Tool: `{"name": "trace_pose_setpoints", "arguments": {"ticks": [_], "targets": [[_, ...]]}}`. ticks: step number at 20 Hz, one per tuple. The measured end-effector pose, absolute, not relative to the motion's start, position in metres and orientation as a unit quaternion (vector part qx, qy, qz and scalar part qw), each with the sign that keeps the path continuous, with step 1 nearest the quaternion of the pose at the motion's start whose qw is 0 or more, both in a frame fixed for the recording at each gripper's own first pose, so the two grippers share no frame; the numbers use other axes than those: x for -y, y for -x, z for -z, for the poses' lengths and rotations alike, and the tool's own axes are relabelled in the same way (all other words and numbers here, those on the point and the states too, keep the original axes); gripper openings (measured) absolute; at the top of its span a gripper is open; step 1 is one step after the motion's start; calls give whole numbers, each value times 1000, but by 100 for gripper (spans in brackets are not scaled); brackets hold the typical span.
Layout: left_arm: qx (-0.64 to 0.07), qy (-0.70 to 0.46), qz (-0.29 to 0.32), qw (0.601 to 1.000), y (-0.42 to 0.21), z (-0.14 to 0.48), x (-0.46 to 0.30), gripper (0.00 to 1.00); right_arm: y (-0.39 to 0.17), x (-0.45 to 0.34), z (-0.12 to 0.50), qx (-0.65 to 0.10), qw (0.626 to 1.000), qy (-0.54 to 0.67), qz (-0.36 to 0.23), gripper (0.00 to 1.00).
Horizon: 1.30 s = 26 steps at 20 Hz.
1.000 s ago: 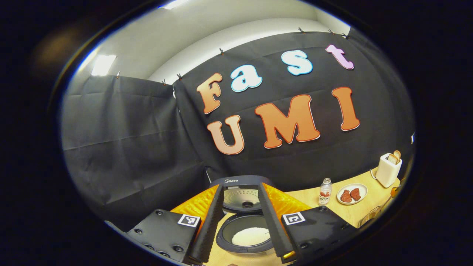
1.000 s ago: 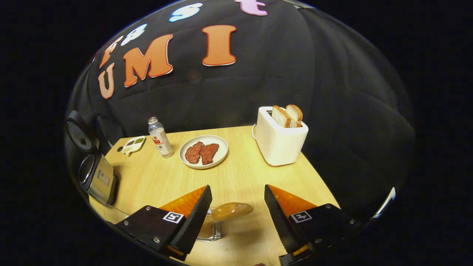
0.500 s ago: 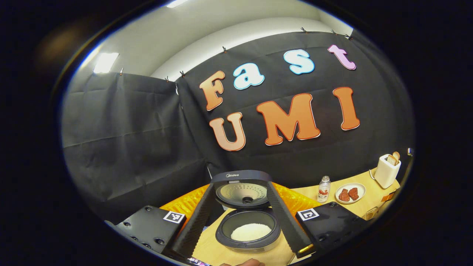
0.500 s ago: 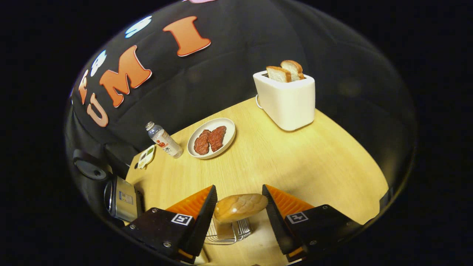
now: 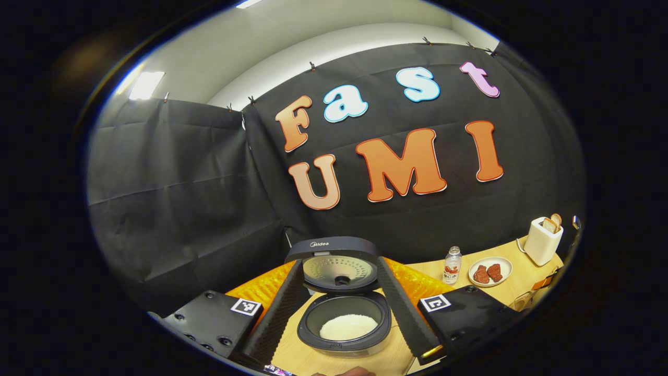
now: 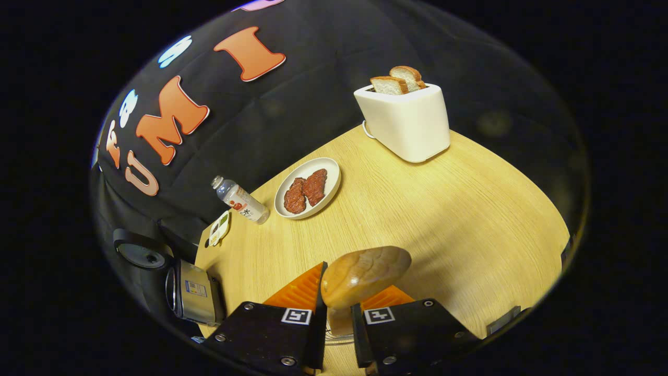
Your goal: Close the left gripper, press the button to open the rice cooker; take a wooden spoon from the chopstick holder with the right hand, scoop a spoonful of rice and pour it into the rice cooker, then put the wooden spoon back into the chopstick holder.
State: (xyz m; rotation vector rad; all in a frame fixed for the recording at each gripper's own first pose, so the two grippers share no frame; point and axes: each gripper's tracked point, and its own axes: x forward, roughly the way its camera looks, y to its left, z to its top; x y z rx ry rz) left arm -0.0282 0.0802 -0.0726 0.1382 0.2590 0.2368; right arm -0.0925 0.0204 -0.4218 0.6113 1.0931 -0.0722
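Note:
The rice cooker (image 5: 344, 334) stands with its lid (image 5: 334, 261) raised and white rice (image 5: 347, 328) in the inner pot. My left gripper (image 5: 339, 266) is open, its fingers flanking the cooker from a short way back, touching nothing. In the right gripper view, my right gripper (image 6: 340, 310) is shut on the handle of the wooden spoon (image 6: 365, 272), whose bowl points up above the fingers. The wire chopstick holder (image 6: 332, 337) peeks out just below the handle. The open cooker (image 6: 193, 292) sits far to the left of that gripper.
On the wooden table (image 6: 443, 209) stand a white toaster (image 6: 404, 120) with two bread slices, a plate of meat (image 6: 308, 188), a small bottle (image 6: 242, 203) and a little dish (image 6: 219, 227). Black cloth walls close the back and sides.
My right gripper has dropped over the spoon and shut on its handle. My left gripper has pulled back slightly from the open cooker and stays open.

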Motion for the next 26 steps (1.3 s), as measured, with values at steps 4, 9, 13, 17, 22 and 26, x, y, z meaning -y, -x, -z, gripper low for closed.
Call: {"name": "trace_pose_setpoints", "arguments": {"ticks": [4,9,13,17,22,26], "targets": [[-128,-65,-112,983,26,78,-85,87,102,-28,413,-510,805,-302,38,21],[-135,-41,-95,986,22,91,-85,87,112,-27,409,-512,804,-299,54,17],[-134,-35,-88,986,17,98,-91,98,106,-18,386,-495,813,-297,70,17],[-133,-25,-81,987,14,104,-95,100,98,-18,353,-475,823,-303,68,17],[-138,-8,-70,988,9,115,-97,91,94,-34,304,-449,840,-303,36,17],[-145,0,-64,987,5,126,-102,100,95,-58,276,-437,847,-302,2,17]]}}
